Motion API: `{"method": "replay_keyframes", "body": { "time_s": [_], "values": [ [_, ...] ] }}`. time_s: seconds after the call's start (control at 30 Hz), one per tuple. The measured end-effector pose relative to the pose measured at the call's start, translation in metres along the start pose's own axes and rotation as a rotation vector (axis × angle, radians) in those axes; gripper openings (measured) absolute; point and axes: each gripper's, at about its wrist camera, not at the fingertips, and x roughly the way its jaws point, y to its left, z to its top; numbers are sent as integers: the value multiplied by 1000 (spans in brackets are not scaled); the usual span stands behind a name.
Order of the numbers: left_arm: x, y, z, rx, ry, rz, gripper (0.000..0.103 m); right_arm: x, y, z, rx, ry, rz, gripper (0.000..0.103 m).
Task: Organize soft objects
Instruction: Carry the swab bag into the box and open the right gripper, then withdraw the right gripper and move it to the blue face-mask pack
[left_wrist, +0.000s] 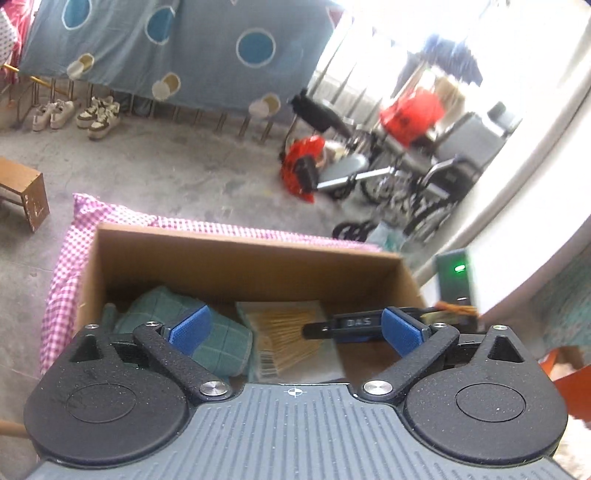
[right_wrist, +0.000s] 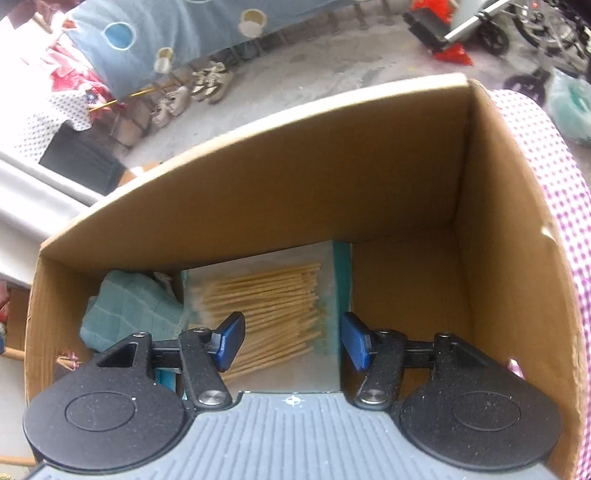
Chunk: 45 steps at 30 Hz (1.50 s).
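An open cardboard box (left_wrist: 236, 258) stands on a pink checked cloth (left_wrist: 62, 266). Inside lie a folded teal towel (left_wrist: 218, 343) at the left and a clear packet of cotton swabs (left_wrist: 291, 339) in the middle. My left gripper (left_wrist: 295, 328) is open and empty above the box's near edge. In the right wrist view, my right gripper (right_wrist: 291, 339) is open and empty inside the box (right_wrist: 258, 192), just above the swab packet (right_wrist: 269, 314); the towel (right_wrist: 133, 310) lies to its left. Part of the right gripper (left_wrist: 354, 325) shows in the left wrist view.
Box floor at the right (right_wrist: 402, 288) is bare cardboard. Beyond the box are a concrete floor (left_wrist: 166, 162), a wooden stool (left_wrist: 26, 195), shoes (left_wrist: 99, 114), a hanging blue sheet (left_wrist: 192, 48), a wheelchair (left_wrist: 424, 184) and red bags (left_wrist: 413, 114). A device with a green light (left_wrist: 456, 280) stands right of the box.
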Motion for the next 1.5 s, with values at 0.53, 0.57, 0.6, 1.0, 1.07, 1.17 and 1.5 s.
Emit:
{"method": "replay_keyframes", "body": {
  "time_s": [0.53, 0.57, 0.6, 1.0, 1.07, 1.17, 1.5],
  "values": [
    [-156, 10, -61, -13, -213, -195, 103, -196, 10, -104, -149, -304, 180, 61],
    [-160, 14, -69, -20, -205, -190, 103, -211, 9, -119, -162, -337, 200, 63],
    [-163, 17, -77, -21, -192, -184, 103, -224, 9, -136, -176, -366, 223, 66],
    [-125, 69, -186, -29, -35, 165, 97, -158, 14, -297, -4, -167, 515, 66],
    [-117, 76, -193, -12, -19, 173, 93, -123, 14, -311, 74, -89, 499, 66],
    [-100, 75, -195, 57, -10, 158, 86, -86, 18, -323, 120, -8, 435, 65],
    [-43, 76, -189, 191, 92, 91, 85, -53, 41, -326, 96, 51, 282, 64]
  ]
}}
